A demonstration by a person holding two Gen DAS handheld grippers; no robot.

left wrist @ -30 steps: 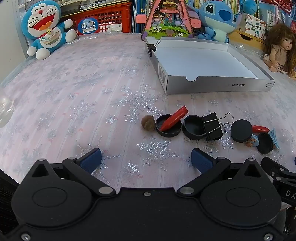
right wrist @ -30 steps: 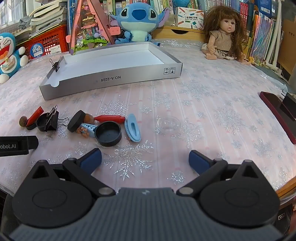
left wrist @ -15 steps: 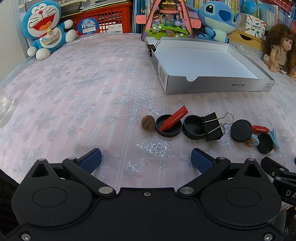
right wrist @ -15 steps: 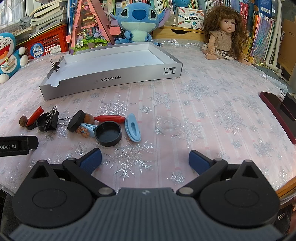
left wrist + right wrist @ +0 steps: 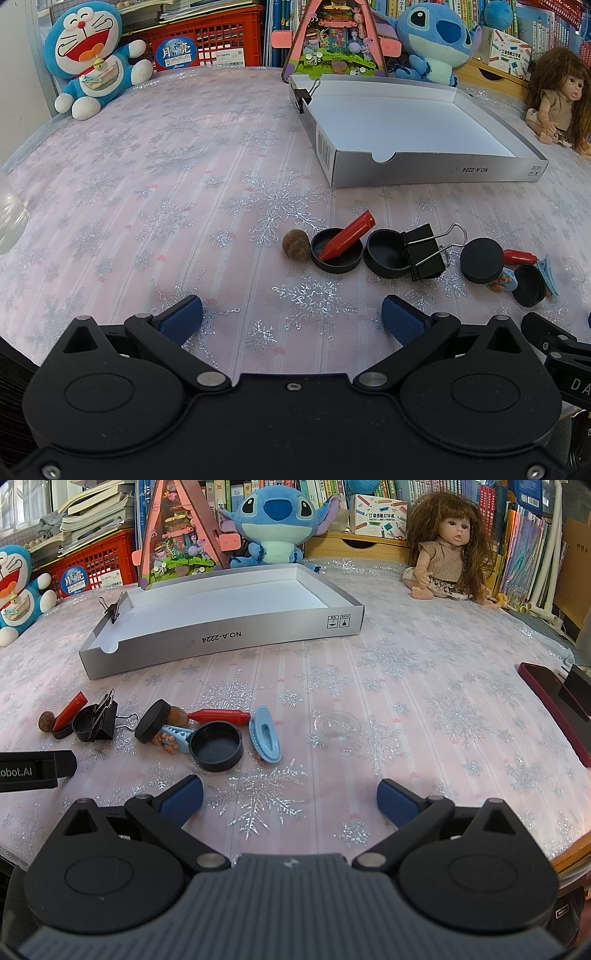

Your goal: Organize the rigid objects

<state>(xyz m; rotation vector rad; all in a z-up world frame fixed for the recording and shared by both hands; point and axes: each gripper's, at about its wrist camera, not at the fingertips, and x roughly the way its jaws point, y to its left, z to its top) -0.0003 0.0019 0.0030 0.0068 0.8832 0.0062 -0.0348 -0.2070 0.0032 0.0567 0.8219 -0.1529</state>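
A row of small items lies on the snowflake cloth: a brown nut (image 5: 296, 244), a black cap holding a red crayon (image 5: 347, 235), a black binder clip (image 5: 424, 248), black lids (image 5: 216, 747), a red peg (image 5: 218, 716), a blue hair clip (image 5: 265, 734) and a clear dome (image 5: 336, 726). Behind them sits an empty silver-sided box (image 5: 436, 173), also in the right wrist view (image 5: 225, 637). My left gripper (image 5: 291, 319) is open, short of the nut and crayon cap. My right gripper (image 5: 290, 797) is open, just short of the lids and hair clip.
Plush toys (image 5: 90, 62) (image 5: 275, 520), a doll (image 5: 445, 565), a triangular toy house (image 5: 334, 40) and a red crate (image 5: 207, 44) line the back. A small binder clip (image 5: 112, 609) grips the box corner. A dark red phone (image 5: 554, 705) lies at the right edge.
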